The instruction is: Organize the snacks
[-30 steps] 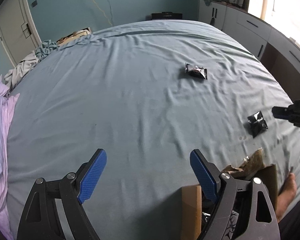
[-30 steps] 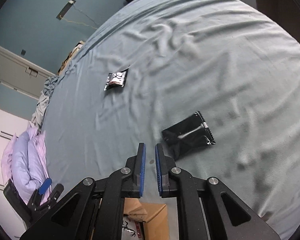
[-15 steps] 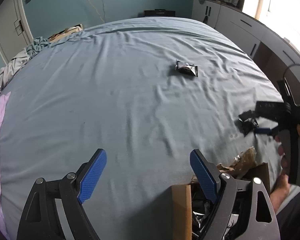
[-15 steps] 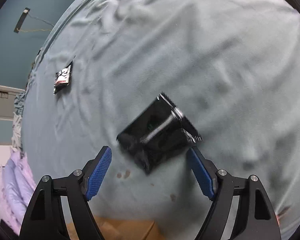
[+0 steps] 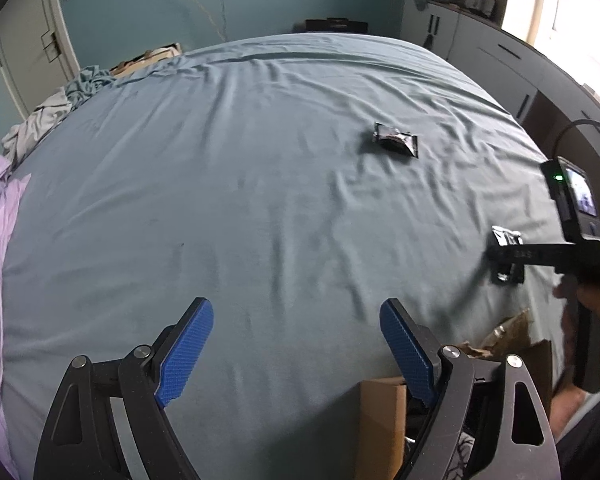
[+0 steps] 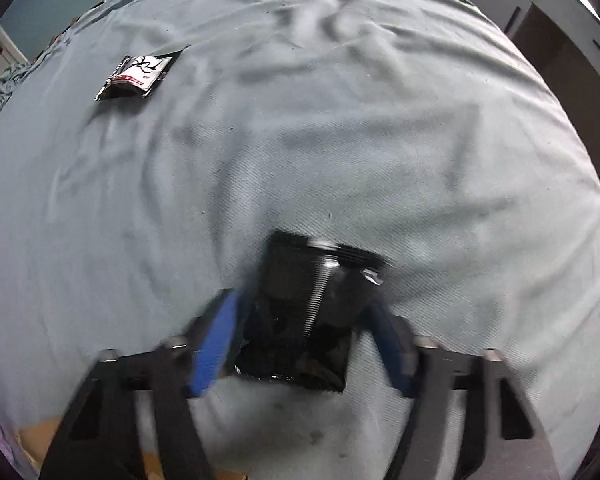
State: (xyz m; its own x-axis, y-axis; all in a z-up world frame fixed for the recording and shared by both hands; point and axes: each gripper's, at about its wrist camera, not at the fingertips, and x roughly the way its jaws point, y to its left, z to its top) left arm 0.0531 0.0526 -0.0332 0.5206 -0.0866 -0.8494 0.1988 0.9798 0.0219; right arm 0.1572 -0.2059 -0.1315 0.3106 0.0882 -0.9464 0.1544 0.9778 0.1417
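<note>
While closing, right claw (image 6: 300,344) straddles black snack packet (image 6: 300,320) (pads blurred) | left claw (image 5: 296,356) open

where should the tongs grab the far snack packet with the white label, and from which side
Grip the far packet across its short width at the middle, coming straight down from above. It lies flat on the sheet with nothing beside it, so only its two long edges give the tongs anything to pinch.

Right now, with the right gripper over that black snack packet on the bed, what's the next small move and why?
Probably finish closing: the right gripper straddles the black foil snack packet lying on the grey-blue bedsheet, its jaws closing but seemingly not yet pressing it. Then lift.
</note>
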